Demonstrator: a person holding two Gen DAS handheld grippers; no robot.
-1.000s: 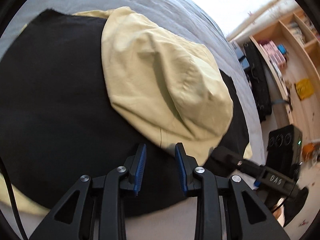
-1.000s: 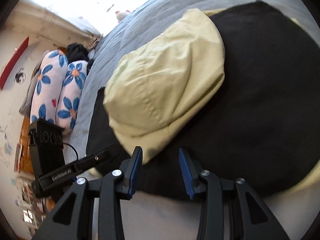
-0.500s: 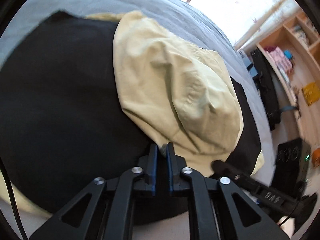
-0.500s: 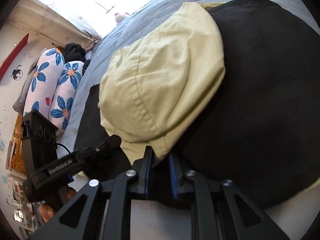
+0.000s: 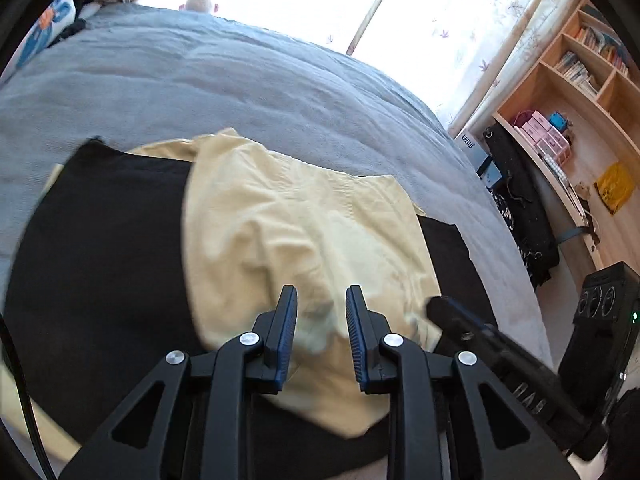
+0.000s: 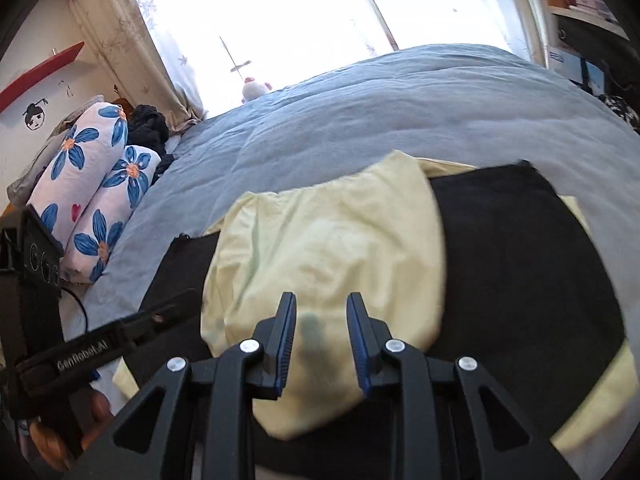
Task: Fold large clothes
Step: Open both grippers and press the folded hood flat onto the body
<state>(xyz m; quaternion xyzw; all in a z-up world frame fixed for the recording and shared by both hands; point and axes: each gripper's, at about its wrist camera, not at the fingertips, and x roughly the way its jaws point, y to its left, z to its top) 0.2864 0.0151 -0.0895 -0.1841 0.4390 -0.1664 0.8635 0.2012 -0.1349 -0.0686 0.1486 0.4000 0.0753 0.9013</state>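
Note:
A pale yellow cloth (image 5: 300,220) (image 6: 340,248) lies rumpled over a wide black cloth (image 5: 100,260) (image 6: 520,260) on the bed. My left gripper (image 5: 321,290) hangs over the yellow cloth's near part. Its jaws are opening and the blue pads are bare, with the cloth showing in the gap behind them. My right gripper (image 6: 321,296) stands the same way over the same cloth, with its fingers apart, its pads bare and a dark shadow on the cloth between them. The two grippers are side by side; in the right wrist view the left gripper (image 6: 100,348) shows at the lower left.
A grey bed cover (image 5: 240,80) (image 6: 400,112) stretches back to a bright window. Flowered pillows (image 6: 88,200) lie at the bed's left end. A wooden shelf (image 5: 580,100), a black bag (image 5: 520,208) and a black box (image 5: 600,320) stand beside the bed on the right.
Half a second ago both grippers closed on the yellow cloth's near edge. Both have since risen and tilted up, their jaws stand wider apart, and the cloth's edge now lies under the fingers.

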